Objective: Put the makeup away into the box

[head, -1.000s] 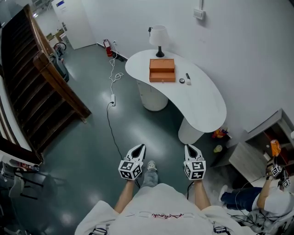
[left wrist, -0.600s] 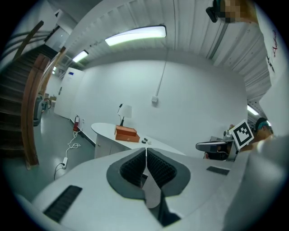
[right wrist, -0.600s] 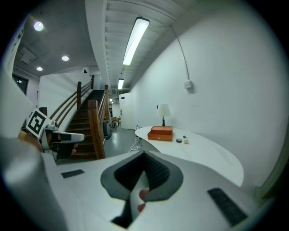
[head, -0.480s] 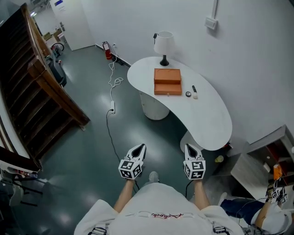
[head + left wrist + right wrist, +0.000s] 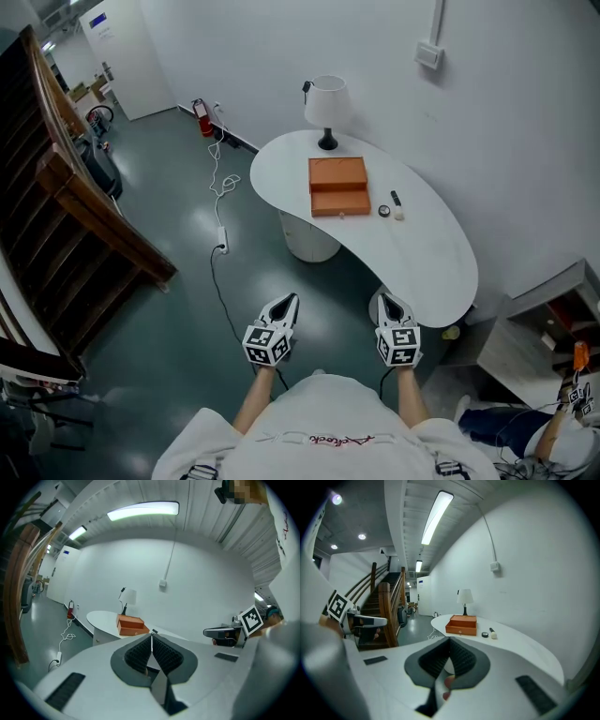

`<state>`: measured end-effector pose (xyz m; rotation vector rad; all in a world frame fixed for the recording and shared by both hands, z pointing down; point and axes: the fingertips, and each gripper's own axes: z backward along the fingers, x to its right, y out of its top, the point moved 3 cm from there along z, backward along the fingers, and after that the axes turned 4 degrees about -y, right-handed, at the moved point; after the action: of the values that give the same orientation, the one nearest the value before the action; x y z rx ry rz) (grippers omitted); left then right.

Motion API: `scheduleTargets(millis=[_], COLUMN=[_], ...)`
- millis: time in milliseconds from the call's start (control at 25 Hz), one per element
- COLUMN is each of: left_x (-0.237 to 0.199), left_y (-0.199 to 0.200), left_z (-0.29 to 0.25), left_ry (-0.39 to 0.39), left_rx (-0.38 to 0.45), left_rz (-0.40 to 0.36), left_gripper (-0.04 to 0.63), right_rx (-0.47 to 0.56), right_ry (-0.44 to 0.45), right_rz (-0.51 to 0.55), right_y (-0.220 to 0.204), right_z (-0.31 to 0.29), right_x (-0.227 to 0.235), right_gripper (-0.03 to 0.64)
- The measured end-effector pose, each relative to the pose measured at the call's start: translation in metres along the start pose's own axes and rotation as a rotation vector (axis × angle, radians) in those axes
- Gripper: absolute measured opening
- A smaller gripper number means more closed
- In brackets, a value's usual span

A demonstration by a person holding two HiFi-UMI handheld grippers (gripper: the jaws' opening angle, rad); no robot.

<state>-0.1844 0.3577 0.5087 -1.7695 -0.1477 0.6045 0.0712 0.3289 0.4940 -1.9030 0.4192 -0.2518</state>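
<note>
You find the orange box (image 5: 338,186) standing on the white tabletop (image 5: 427,258), with its knobbed front face turned toward you. Two makeup items lie close together just beside its front right corner: a small round dark pot (image 5: 384,211) and a slim stick (image 5: 397,204), black at one end and pale at the other.

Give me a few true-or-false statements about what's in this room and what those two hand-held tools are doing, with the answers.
1. An orange box and a lamp stand on the white table. True.
2. The makeup items are inside the box. False: they lie on the table, just right of the box.
3. The left gripper and the right gripper both have their jaws shut, with nothing held. True.
4. The right gripper rests on the table. False: it is held in the air in front of the person, short of the table.
</note>
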Motion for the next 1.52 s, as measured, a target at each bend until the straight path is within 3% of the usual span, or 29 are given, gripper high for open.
scheduleTargets(millis=[360, 760, 1080, 1520], left_x=[-0.028, -0.043, -0.074, -0.103], left_y=[0.007, 0.008, 0.033, 0.078], left_z=[-0.027, -0.073, -0.129, -0.248], left_ry=[-0.027, -0.029, 0.012, 0.028], left_rx=[-0.024, -0.039, -0.021, -0.020], left_rz=[-0.013, -0.016, -0.022, -0.034], left_gripper=[0.015, 0.015, 0.015, 0.015], right_rx=[-0.020, -0.036, -0.004, 0.039], right_ry=[-0.025, -0.036, -0.010, 0.015], right_rz=[-0.017, -0.033, -0.047, -0.064], right_y=[-0.003, -0.005, 0.027, 0.089], right_z=[-0.029, -0.070, -0.136, -0.235], right_x=[-0.001, 0.028, 0.060, 0.131], right_gripper=[0.018, 0.018, 0.018, 0.018])
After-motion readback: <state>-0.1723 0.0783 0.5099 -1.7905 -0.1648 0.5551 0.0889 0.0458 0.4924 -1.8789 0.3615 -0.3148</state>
